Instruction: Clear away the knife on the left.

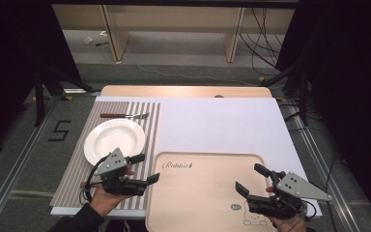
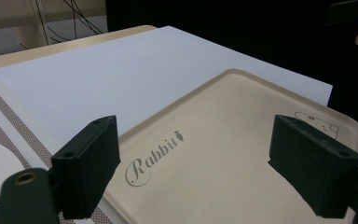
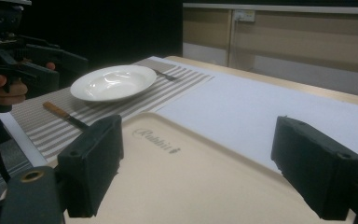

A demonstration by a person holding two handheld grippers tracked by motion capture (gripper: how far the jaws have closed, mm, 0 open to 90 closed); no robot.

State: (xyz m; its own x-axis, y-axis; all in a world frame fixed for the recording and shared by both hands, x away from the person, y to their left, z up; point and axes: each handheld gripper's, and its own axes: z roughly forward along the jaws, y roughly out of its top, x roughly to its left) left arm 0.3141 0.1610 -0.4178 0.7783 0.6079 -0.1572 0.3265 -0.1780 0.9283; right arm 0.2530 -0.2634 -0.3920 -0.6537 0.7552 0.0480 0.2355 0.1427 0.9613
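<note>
The left gripper (image 1: 146, 169) and right gripper (image 1: 249, 180) both hung wide open and empty over the flat beige plastic tray (image 1: 198, 193) at the table's near edge, which looked light, stiff and slippery, best pinched by its raised rim

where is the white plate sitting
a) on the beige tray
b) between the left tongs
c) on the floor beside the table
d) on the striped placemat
d: the white plate rests on the striped placemat, left of the beige tray, which carries nothing; the left tongs stand open with nothing between them.
</note>
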